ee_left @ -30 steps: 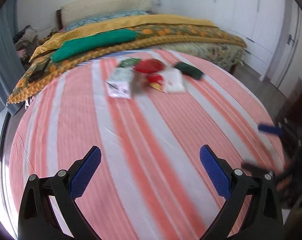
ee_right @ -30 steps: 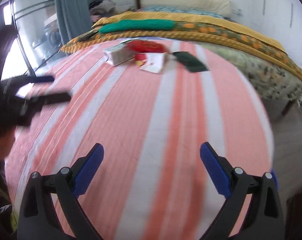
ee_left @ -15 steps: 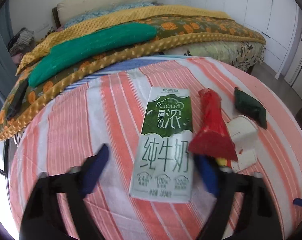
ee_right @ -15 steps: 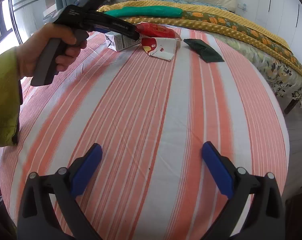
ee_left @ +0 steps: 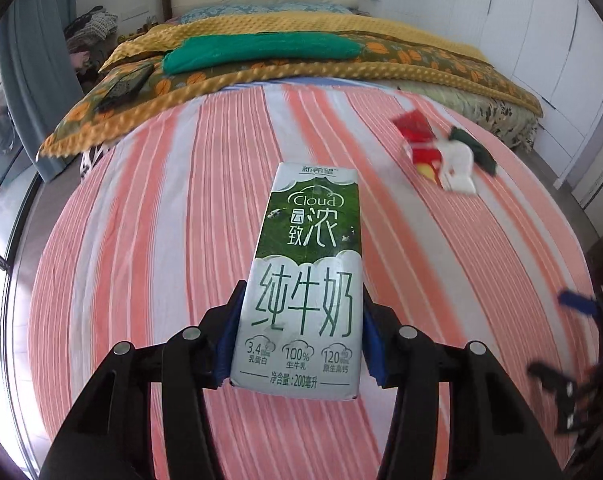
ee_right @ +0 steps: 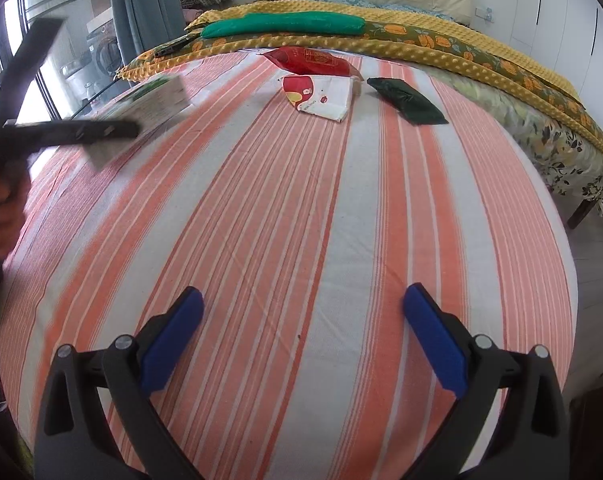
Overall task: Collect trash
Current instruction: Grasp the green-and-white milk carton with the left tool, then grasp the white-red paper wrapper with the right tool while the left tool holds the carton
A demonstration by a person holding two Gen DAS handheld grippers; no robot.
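Since 0.5 s ago you've clamped the milk carton [ee_left: 307, 280] in your left gripper [ee_left: 301, 344] and lifted it off the striped cloth [ee_left: 149, 216]; it's now sitting center frame, pads pressing both sides. Carton's long axis is running away from the cam, top end pointing toward the bed [ee_left: 341, 40]. Red wrapper [ee_right: 309, 60], white wrapper [ee_right: 321, 98] & dark green packet [ee_right: 405, 100] are lying upper center in right view, blurred in left view. Right gripper [ee_right: 303, 336] is gaping wide, holding nothing.
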